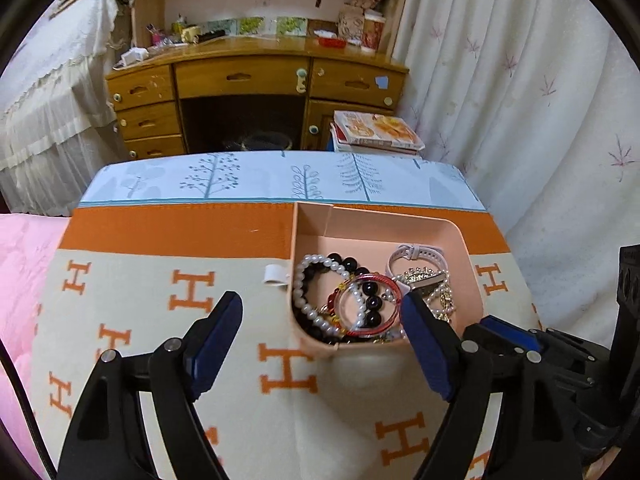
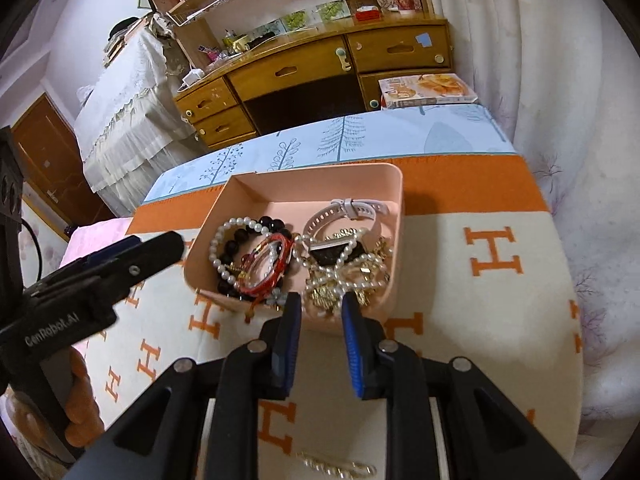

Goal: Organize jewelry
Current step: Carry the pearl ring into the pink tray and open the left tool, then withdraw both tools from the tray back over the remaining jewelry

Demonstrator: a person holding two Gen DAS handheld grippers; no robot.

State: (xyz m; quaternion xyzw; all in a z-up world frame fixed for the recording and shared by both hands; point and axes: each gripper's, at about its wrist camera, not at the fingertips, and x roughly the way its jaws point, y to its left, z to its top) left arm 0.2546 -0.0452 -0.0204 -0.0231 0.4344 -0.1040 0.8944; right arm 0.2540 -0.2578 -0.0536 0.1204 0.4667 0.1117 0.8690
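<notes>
A pink tray (image 1: 468, 276) (image 2: 360, 178) sits on the orange-and-cream H-patterned blanket (image 1: 160, 320). It holds a pearl bracelet (image 1: 298, 300) (image 2: 214, 248), a black bead bracelet (image 1: 352, 264) (image 2: 234, 246), a red bangle (image 1: 384, 280) (image 2: 276, 264), a pale watch (image 1: 416, 252) (image 2: 348, 208) and gold-and-pearl pieces (image 2: 352, 276). My left gripper (image 1: 322, 314) is wide open and empty over the tray's near left corner. My right gripper (image 2: 320, 304) is partly open and empty at the tray's near wall. A gold chain (image 2: 340, 466) lies on the blanket below the right gripper.
A small white clip (image 1: 276, 274) lies left of the tray. A wooden desk (image 1: 256, 80) and a stack of books (image 1: 376, 132) stand beyond the table. A pink quilt (image 1: 20, 280) lies to the left and a white curtain (image 1: 540, 120) hangs to the right.
</notes>
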